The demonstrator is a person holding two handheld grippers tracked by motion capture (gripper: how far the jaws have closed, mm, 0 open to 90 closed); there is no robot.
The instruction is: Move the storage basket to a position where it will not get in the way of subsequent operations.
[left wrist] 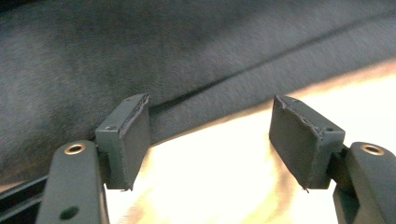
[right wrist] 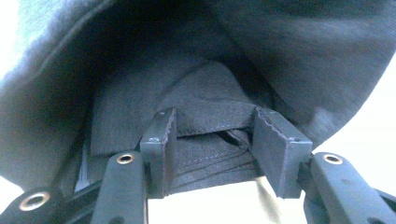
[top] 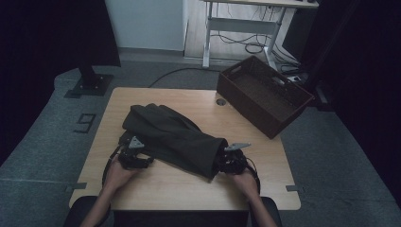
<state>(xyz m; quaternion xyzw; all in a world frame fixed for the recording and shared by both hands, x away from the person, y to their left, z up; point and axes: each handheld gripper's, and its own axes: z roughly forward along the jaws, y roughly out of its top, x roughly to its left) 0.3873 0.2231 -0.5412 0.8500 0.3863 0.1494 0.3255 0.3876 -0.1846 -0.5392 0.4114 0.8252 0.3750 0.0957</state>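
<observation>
A dark garment [top: 175,135] lies folded in a long heap across the wooden table [top: 189,191]. My left gripper [top: 135,158] sits at its near left edge. In the left gripper view the left gripper [left wrist: 210,107] stands open over bare table [left wrist: 224,163], its left jaw tip at the garment [left wrist: 163,51] hem. My right gripper [top: 231,161] is pushed into the garment's near right end. In the right gripper view the right gripper [right wrist: 215,116] is open under a draped layer, with flat folded layers of the garment [right wrist: 210,93] between its jaws.
A brown woven basket [top: 246,111] stands on the table's back right corner, overhanging the edge. A cable grommet [top: 220,101] is set in the tabletop beside it. A black stand base [top: 90,85] and a white desk frame [top: 208,42] stand on the floor beyond.
</observation>
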